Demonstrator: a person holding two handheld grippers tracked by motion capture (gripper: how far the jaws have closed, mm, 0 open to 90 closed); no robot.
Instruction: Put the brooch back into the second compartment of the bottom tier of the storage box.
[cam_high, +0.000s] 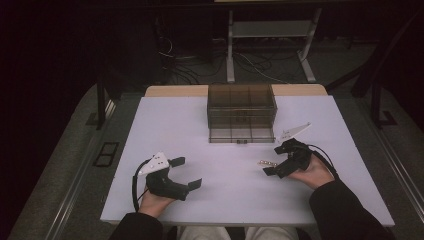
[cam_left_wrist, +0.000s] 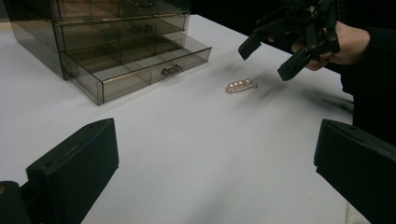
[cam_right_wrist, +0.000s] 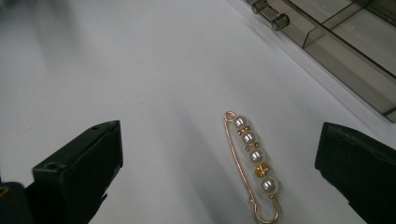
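A gold pin with several pearls (cam_right_wrist: 252, 161) lies flat on the white table (cam_high: 200, 130); the same pin (cam_high: 267, 163) (cam_left_wrist: 241, 86) sits just in front of a smoky clear drawer box (cam_high: 241, 112) (cam_left_wrist: 98, 37). The box's bottom drawer (cam_left_wrist: 140, 70) (cam_right_wrist: 341, 42) is pulled out. My right gripper (cam_high: 275, 159) (cam_left_wrist: 268, 58) hovers open right beside the pin, jaws spread to either side of it in the right gripper view. My left gripper (cam_high: 186, 173) rests open near the table's front left, holding nothing.
The drawer box stands at the middle back of the table. A wooden strip (cam_high: 175, 91) edges the far side. Beyond it are a metal stand (cam_high: 270, 30) and cables on the floor. Bare table surface lies between the two grippers.
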